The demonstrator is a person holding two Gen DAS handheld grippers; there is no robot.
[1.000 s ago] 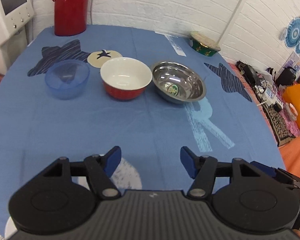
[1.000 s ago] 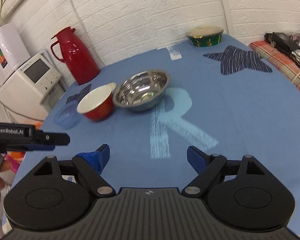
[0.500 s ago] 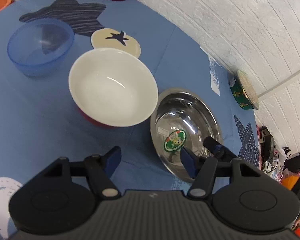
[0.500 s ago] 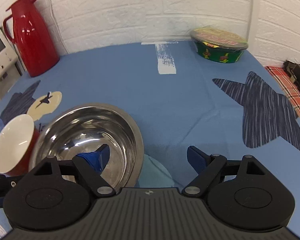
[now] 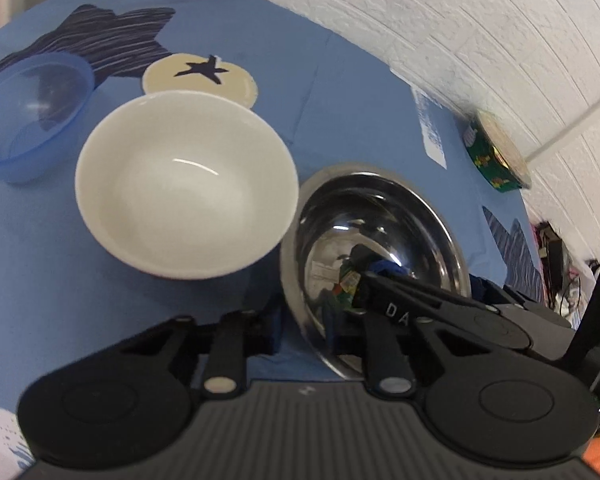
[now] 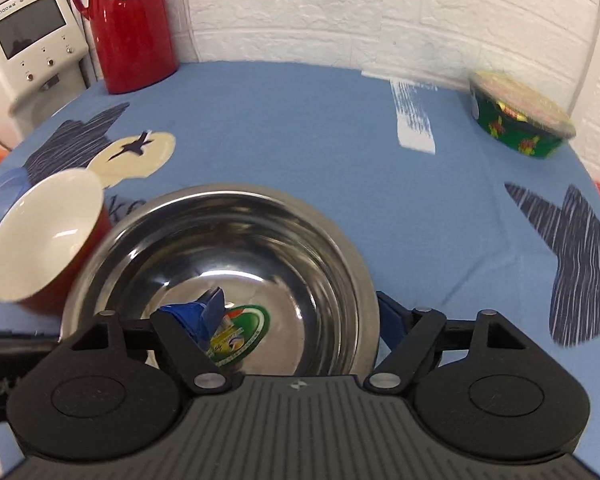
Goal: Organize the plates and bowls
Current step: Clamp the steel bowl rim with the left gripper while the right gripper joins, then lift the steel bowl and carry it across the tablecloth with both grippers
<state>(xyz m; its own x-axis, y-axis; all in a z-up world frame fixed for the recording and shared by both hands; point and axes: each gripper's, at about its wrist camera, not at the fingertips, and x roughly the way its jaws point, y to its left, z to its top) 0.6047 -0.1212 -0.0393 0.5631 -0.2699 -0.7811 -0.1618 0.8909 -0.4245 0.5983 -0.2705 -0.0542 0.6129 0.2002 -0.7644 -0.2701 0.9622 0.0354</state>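
While both grippers straddle its rim, round steel bowl point(image 6: 284, 248) gleams (mirror-smooth)

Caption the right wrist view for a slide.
Right claw open astride the steel bowl's near rim, red bowl alongside.

White brick wall point(image 6: 340, 12) behind, blue star-patterned cloth point(image 6: 300, 128) over the bench, a white appliance point(image 6: 32, 52) standing off left.

Your left gripper point(image 5: 304, 330) is low and tilted, jaws spread with one finger either side of a rim, while your right gripper point(image 6: 300, 320) sits level beside it, jaws likewise wide, straddling the rim's opposite side.
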